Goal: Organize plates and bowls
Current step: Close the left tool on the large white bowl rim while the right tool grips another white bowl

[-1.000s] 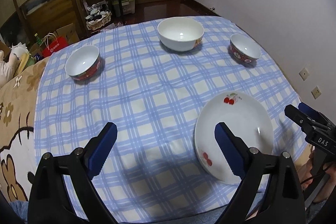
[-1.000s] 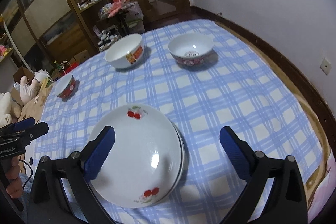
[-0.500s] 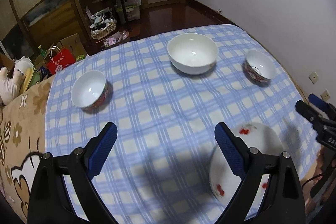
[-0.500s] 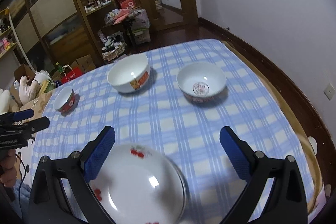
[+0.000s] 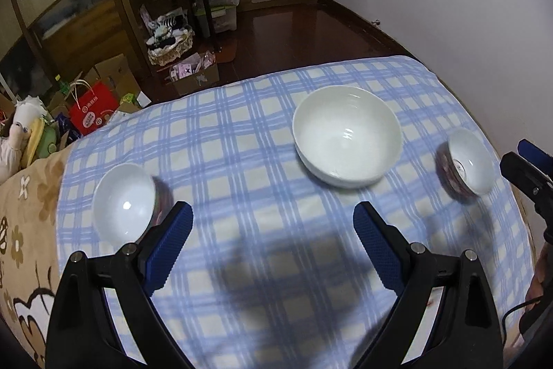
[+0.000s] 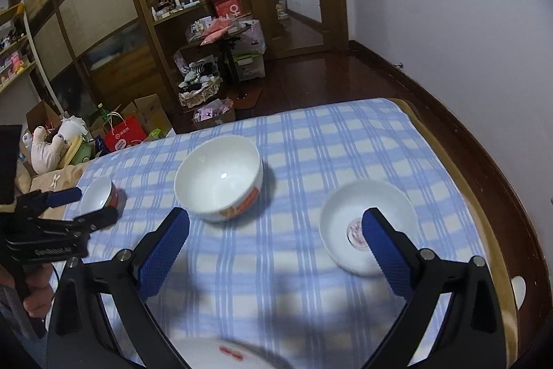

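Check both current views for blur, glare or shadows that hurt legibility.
Left wrist view: the small bowl at right is motion-smeared, and broad shadows cross the checked cloth near the fingers. Right wrist view: the plate at the bottom edge is blurred; a glare spot sits inside the large bowl.

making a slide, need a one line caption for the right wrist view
Open right gripper above a blue checked cloth with three bowls and a plate edge.

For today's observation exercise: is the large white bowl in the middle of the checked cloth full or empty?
Empty. The large white ceramic bowl stands upright on the blue checked cloth, and both wrist views show its bare, glossy inside.
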A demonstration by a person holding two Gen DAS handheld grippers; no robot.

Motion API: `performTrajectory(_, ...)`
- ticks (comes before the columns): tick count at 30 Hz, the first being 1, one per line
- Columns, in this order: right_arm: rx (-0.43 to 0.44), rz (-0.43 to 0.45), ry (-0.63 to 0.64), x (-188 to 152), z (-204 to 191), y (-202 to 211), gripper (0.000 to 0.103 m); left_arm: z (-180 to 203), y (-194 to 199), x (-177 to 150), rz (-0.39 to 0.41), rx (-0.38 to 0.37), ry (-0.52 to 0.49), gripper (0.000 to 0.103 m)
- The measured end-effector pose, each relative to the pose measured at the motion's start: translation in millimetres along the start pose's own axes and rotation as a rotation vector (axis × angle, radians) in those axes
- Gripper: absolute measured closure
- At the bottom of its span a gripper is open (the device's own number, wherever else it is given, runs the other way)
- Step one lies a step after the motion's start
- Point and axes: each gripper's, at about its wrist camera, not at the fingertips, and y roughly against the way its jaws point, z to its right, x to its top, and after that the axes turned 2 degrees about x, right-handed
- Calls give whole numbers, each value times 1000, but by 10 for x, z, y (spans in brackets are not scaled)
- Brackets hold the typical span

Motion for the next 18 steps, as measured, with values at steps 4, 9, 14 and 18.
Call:
performTrajectory(4, 5, -36, -3, 146, -14, -322, 0, -14, -275, 150, -22, -6, 9, 10)
performTrajectory(9, 14, -99, -5, 218, 10, -725, 0, -11, -580, 294, -42, -9, 11, 10)
performTrajectory(14, 23, -152, -1, 227, 15, -1035, 0, 48, -840, 382, -63, -17, -2, 10)
performTrajectory(18, 27, -178, -3, 240, -15, -1209, 15, 79, -1007, 407, -87, -22, 8, 24)
